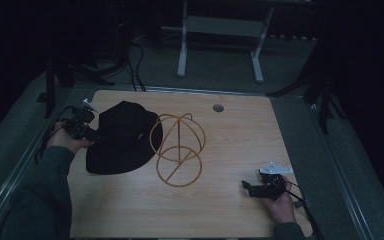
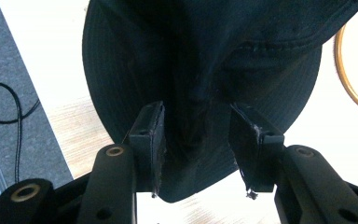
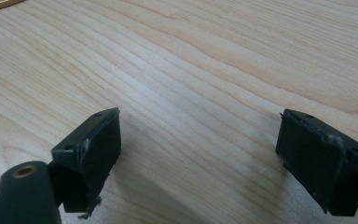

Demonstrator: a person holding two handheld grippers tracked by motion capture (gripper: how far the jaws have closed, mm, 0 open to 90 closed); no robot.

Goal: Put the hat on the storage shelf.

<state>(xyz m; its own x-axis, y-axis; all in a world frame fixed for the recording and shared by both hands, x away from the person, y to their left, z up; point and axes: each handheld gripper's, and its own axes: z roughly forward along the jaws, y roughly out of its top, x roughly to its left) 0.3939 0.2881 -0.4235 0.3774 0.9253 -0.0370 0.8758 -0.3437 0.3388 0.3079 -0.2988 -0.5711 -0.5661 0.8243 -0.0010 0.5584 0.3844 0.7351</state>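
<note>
A black bucket hat (image 1: 122, 137) lies on the left part of the wooden table (image 1: 240, 145), its brim against a gold wire hat stand (image 1: 178, 150) of round hoops. My left gripper (image 1: 92, 134) is at the hat's left edge. In the left gripper view its jaws (image 2: 196, 135) stand closed on a bunched fold of the hat (image 2: 261, 70), with an arc of the gold stand (image 2: 349, 79) at the right. My right gripper (image 1: 247, 189) rests low over bare wood at the front right, open (image 3: 198, 149), with nothing between its jaws.
A round cable hole (image 1: 218, 107) sits near the table's far edge. Behind the table stand a white frame (image 1: 220, 45) and floor cables (image 1: 135, 65). Grey carpet runs along both sides. Bare wood lies between the stand and my right gripper.
</note>
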